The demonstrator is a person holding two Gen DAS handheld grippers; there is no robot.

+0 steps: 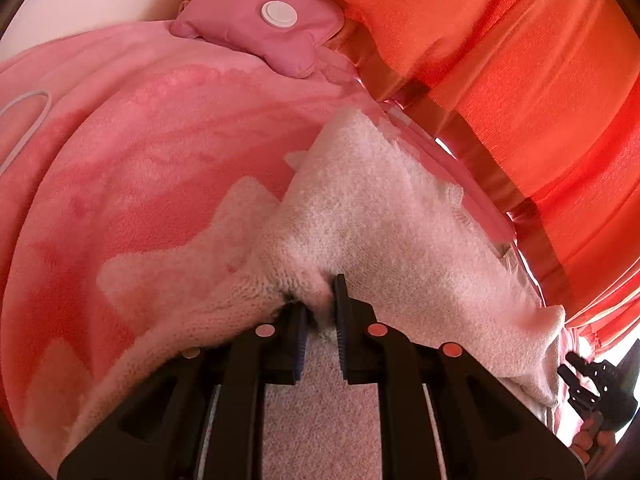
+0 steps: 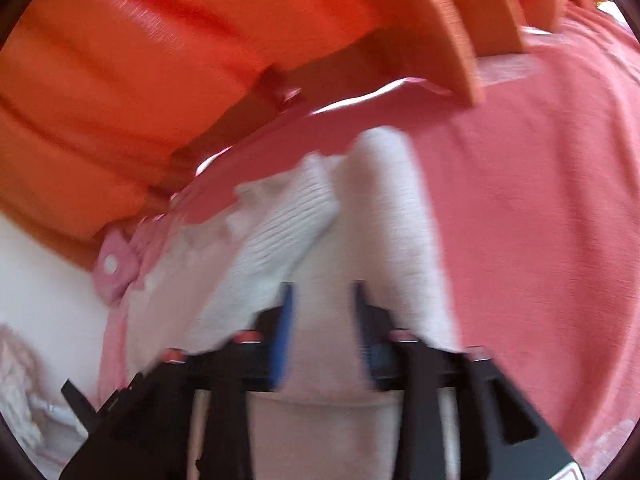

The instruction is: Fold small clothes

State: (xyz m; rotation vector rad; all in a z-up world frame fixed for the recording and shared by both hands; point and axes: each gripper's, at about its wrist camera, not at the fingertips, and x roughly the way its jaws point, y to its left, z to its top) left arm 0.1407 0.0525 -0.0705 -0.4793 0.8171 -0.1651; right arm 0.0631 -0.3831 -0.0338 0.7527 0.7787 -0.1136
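Observation:
A small fluffy white knit garment (image 1: 360,208) lies on a pink blanket (image 1: 160,160). My left gripper (image 1: 318,304) is shut on a bunched fold of the garment near its lower edge and lifts it slightly. In the right wrist view the same white garment (image 2: 384,208) is blurred by motion. My right gripper (image 2: 324,304) has its jaws apart with the garment's cloth lying between and under the fingers; the blur hides whether they pinch it. The right gripper also shows at the lower right edge of the left wrist view (image 1: 588,384).
A pink pad with a white round button (image 1: 260,28) lies at the far end of the blanket. An orange curtain (image 1: 500,60) hangs along the right side; it fills the top left of the right wrist view (image 2: 140,60). A white cable loop (image 1: 24,116) lies at left.

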